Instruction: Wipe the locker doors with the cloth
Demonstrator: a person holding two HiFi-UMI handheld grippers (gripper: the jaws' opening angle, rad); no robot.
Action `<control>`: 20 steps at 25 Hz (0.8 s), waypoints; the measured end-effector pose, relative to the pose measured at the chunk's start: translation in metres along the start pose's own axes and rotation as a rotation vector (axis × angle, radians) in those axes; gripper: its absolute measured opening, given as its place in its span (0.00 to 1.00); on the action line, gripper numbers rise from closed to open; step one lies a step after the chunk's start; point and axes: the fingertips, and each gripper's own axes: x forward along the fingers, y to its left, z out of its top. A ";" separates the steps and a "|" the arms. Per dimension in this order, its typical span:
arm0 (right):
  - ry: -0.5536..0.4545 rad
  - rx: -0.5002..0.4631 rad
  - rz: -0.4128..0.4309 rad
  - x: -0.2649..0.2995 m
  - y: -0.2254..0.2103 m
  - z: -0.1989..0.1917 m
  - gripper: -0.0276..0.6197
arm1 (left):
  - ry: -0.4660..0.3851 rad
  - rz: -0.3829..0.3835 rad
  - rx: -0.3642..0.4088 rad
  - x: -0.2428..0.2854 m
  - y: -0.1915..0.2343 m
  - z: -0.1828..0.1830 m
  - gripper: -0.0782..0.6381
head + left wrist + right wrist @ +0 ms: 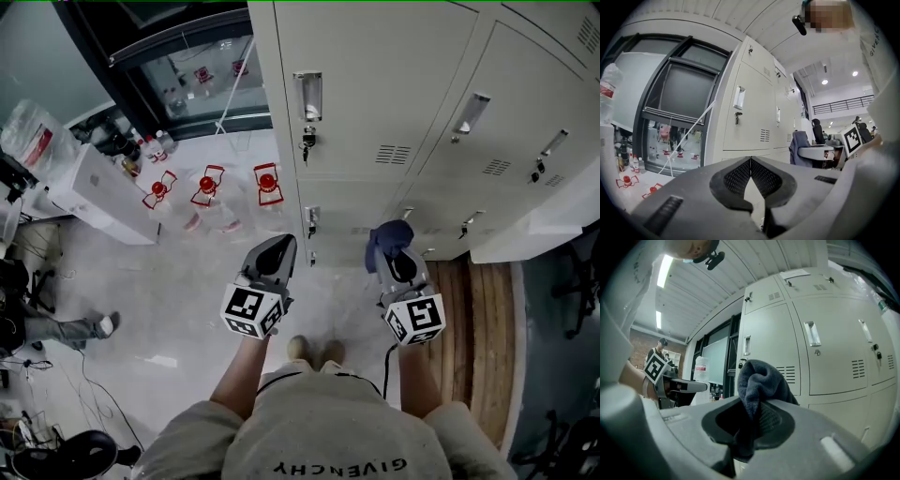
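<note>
Wiping looks not yet begun: the right claw [757,420] is clamped on the dark cloth [761,380], held short of the locker doors [375,84], while the left claw [751,164] hangs closed and empty beside them.

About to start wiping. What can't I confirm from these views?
- Lower locker doors: partly hidden in head view by the cloth and right gripper, in gripper views by the gripper bodies.
- Gap from cloth to door: the steep head view gives no depth.
- Dirt on the doors: too small in every view.
- Cloth below the fingers: right gripper view, the gripper body hides it.
</note>
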 end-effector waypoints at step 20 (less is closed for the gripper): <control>-0.008 0.009 0.014 0.003 0.020 0.005 0.12 | -0.040 0.048 0.026 -0.023 0.020 0.022 0.11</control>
